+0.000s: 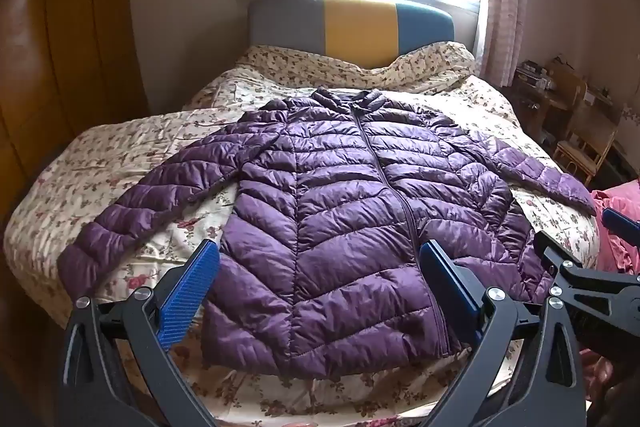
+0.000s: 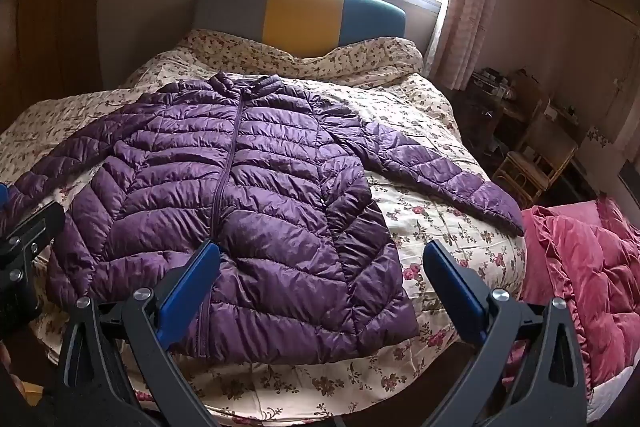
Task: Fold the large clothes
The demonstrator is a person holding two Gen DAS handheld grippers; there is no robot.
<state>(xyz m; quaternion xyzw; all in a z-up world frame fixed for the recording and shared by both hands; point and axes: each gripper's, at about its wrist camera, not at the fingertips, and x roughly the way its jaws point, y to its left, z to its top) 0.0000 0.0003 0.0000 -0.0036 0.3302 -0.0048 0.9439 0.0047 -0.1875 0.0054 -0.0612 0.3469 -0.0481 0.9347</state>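
Observation:
A purple quilted puffer jacket (image 1: 340,211) lies flat, front up and zipped, on the floral bed, collar toward the headboard, both sleeves spread out to the sides. It also shows in the right wrist view (image 2: 240,187). My left gripper (image 1: 320,259) is open and empty, held above the jacket's hem at the near edge of the bed. My right gripper (image 2: 320,259) is open and empty, held above the hem's right corner. The right gripper's frame shows at the right edge of the left wrist view (image 1: 592,267).
The bed has a floral cover (image 1: 132,155) and a grey, yellow and teal headboard (image 1: 352,23) under a bright window. A pink quilt (image 2: 588,267) lies at the right. A wooden wardrobe (image 1: 52,67) stands left. Wicker chairs and a cluttered desk (image 2: 532,147) stand right.

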